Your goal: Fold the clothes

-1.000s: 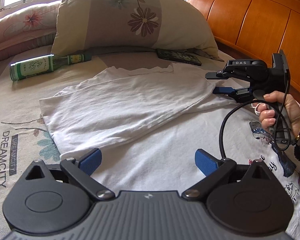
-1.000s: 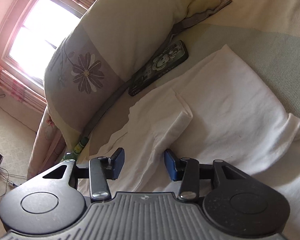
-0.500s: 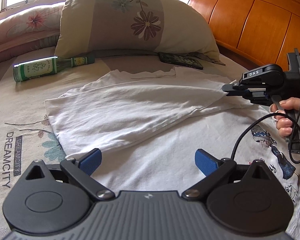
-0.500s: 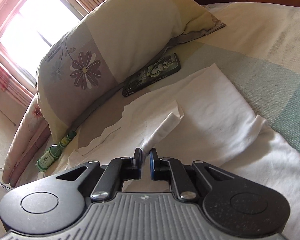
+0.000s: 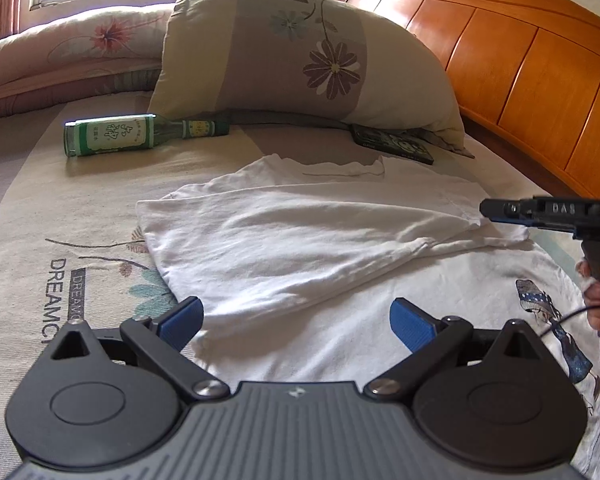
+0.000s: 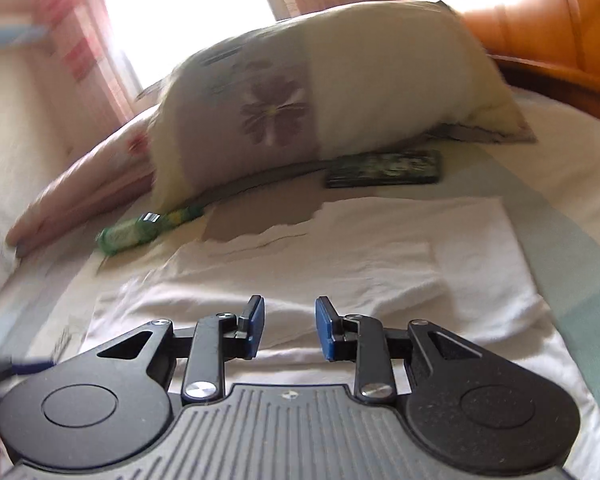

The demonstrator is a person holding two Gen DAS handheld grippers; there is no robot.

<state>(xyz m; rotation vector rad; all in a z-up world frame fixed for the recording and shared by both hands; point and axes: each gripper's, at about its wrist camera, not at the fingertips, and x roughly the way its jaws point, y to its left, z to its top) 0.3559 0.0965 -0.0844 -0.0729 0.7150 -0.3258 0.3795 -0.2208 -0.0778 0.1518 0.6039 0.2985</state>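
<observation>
The white shirt (image 5: 300,240) is lying on the bed (image 5: 28,216), one side folded over the middle. The left gripper (image 5: 296,316) is hovering over its near part, jaws wide apart, holding nothing. The right gripper (image 6: 290,328) is standing partly open above the folded sleeve, also holding nothing.

The white shirt (image 5: 300,240) is soft matt cloth with wrinkles. The headboard (image 5: 520,60) is glossy varnished wood, and the green bottle (image 5: 112,140) looks like shiny glass with a paper label.
</observation>
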